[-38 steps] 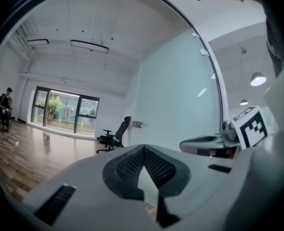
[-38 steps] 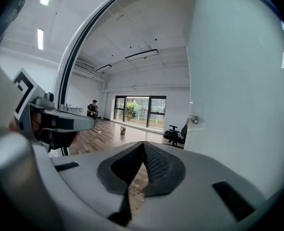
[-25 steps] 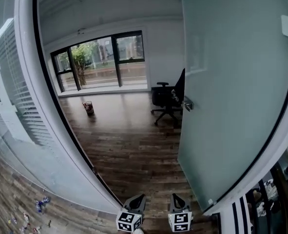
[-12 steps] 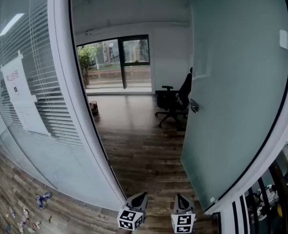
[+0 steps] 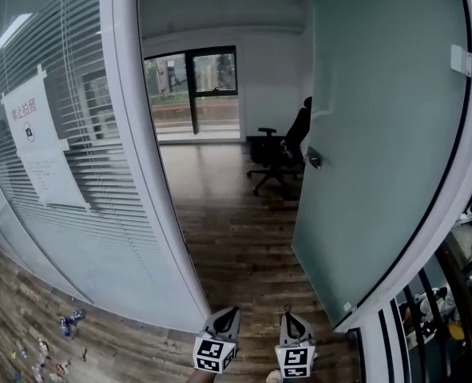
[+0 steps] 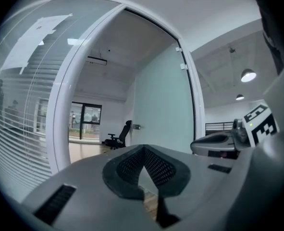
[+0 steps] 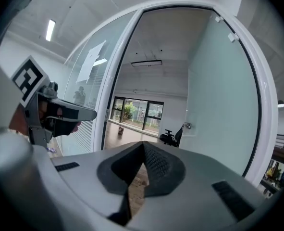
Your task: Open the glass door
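Note:
The frosted glass door [image 5: 379, 150] stands swung open into the room at the right, its metal handle [image 5: 313, 159] on the inner edge. My left gripper [image 5: 226, 317] and right gripper [image 5: 291, 323] sit side by side at the bottom of the head view, pointing level at the open doorway. Both are shut with nothing between their pads, well short of the door. In the left gripper view the door [image 6: 161, 109] and handle [image 6: 137, 126] lie ahead beyond the left gripper [image 6: 142, 150]. The right gripper view shows the door [image 7: 218, 100] to the right of the right gripper [image 7: 143, 148].
A white door frame post [image 5: 152, 174] rises left of the doorway, beside a glass wall with blinds and a paper notice [image 5: 36, 134]. Inside stand a black office chair [image 5: 279, 154] and a window [image 5: 192, 94]. Small litter [image 5: 64, 325] lies on the floor at left.
Both grippers have moved forward toward the doorway, still shut. The frame post has shifted right in the head view and now hides the small bin. The door stays open.

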A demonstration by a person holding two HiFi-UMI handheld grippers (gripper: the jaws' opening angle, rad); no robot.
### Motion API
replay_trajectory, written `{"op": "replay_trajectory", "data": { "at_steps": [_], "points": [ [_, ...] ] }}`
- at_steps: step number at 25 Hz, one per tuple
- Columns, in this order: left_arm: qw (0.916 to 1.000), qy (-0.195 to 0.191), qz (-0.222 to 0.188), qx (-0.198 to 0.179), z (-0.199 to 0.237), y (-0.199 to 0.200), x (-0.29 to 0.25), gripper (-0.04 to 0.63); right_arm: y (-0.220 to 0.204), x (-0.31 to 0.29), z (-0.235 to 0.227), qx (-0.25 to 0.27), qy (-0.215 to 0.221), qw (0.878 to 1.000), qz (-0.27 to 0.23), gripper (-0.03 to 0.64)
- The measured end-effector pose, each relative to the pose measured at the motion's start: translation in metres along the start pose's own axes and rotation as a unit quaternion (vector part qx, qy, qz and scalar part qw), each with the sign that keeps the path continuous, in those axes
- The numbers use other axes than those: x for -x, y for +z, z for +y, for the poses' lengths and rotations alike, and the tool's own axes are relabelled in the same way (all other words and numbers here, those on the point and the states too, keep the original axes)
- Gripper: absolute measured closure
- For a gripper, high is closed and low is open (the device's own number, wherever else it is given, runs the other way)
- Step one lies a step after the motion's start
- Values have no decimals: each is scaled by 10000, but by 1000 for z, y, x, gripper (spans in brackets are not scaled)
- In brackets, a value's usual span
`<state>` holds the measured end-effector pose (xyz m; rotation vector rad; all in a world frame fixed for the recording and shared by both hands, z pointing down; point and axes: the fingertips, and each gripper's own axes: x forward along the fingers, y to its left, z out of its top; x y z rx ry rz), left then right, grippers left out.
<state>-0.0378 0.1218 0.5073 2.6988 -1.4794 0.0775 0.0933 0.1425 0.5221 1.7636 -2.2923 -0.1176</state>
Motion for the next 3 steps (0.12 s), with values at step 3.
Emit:
{"op": "replay_trajectory", "data": {
  "at_steps": [3],
  "points": [
    [9996,52,-59,-260,0,-7,7,597,6,4,10,260,23,9996,-98,601]
  ]
}}
